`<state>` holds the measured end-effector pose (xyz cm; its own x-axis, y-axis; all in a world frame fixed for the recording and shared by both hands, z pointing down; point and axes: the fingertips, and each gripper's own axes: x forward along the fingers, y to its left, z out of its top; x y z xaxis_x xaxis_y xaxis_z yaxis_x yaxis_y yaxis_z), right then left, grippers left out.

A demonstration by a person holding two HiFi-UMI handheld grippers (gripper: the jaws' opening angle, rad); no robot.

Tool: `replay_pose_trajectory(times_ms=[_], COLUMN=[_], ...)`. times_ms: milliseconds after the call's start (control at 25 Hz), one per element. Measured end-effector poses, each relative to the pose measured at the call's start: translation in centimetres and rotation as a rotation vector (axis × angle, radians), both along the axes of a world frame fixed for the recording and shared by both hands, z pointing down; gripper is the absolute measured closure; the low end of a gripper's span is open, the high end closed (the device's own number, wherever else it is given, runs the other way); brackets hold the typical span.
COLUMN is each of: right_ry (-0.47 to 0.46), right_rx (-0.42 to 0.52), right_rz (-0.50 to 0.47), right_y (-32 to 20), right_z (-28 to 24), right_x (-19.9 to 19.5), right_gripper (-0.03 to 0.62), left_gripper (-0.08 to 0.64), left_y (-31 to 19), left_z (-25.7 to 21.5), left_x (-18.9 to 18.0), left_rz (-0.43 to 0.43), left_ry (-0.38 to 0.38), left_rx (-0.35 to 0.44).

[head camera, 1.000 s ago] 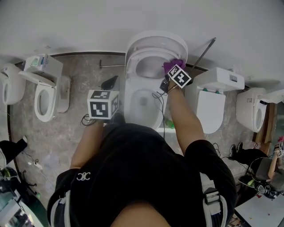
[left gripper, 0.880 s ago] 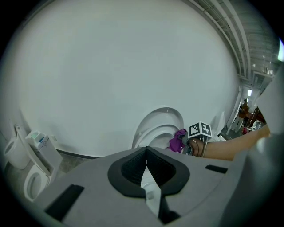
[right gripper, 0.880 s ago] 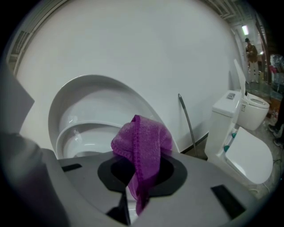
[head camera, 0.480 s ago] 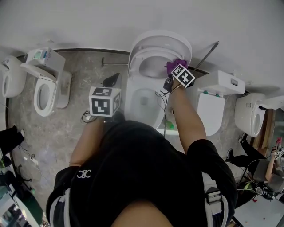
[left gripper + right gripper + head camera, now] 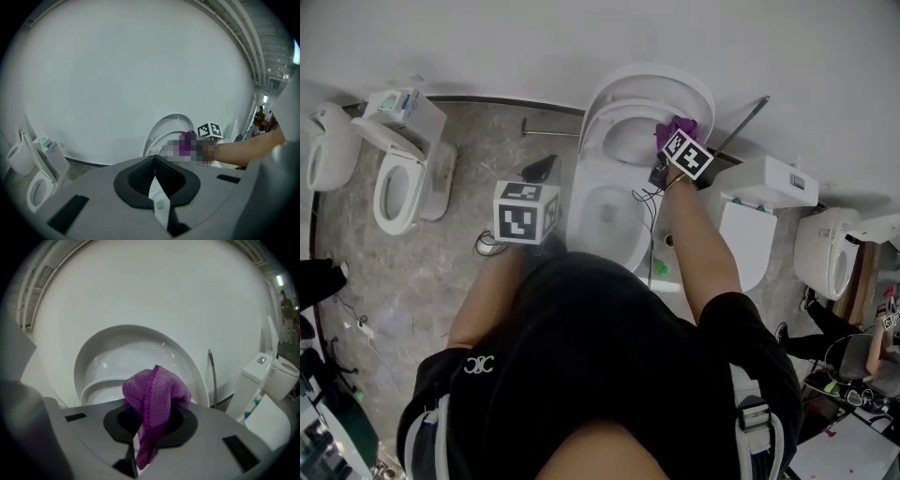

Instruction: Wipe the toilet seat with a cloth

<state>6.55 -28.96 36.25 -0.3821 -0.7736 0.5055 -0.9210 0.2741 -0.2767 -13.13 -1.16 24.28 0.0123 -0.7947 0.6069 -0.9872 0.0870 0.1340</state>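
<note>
Head view, toilet (image 5: 605,211): lid (image 5: 661,80) and seat (image 5: 602,124) both raised towards the wall (image 5: 487,47).
Head view, right gripper (image 5: 673,141): at the upper right edge of the seat, with a purple cloth (image 5: 677,127) bunched at its tip.
Head view, left gripper (image 5: 540,170): left of the toilet, over the floor (image 5: 441,262), well apart from the cloth.
Head view, surroundings: a thin rod (image 5: 741,117) leans on the wall, right of the lid.
Left gripper view, jaws: pressed together, nothing between them; aimed at the wall, left of the lid.
Right gripper view, jaws: clamped on the cloth, which bulges above them and trails a tail below.
Right gripper view, cloth: in front of the seat's lower right part; contact with the seat cannot be determined.
</note>
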Motion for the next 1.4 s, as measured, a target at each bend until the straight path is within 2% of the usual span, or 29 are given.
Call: replay_pose_trajectory(times_ms=[280,520,840,1400], right_ry=[0.093,0.126,0.196,0.327], right_rx=[0.061,0.083,0.111,0.032], right_rz=[-0.142,-0.284,-0.37,-0.523], right_y=[1.1,2.5,3.8,6.4], right_z=[-2.0,-2.3,-0.9,3.0], right_x=[-5.0,-9.9,-13.9,-19.6], right_gripper=[0.528,0.528,0.528,0.528], left_gripper=[0.554,0.554,0.554,0.554], left_y=[0.7,1.6,3.2,3.7], left_z=[-0.5,-0.3,0.8,3.2], left_x=[-0.7,-1.5,-4.0,-6.7], left_rz=[-0.004,-0.037,-0.1,-0.132], left_ry=[0.002,0.012,0.03,0.078], left_rx=[0.012,0.011,-0.005,-0.044])
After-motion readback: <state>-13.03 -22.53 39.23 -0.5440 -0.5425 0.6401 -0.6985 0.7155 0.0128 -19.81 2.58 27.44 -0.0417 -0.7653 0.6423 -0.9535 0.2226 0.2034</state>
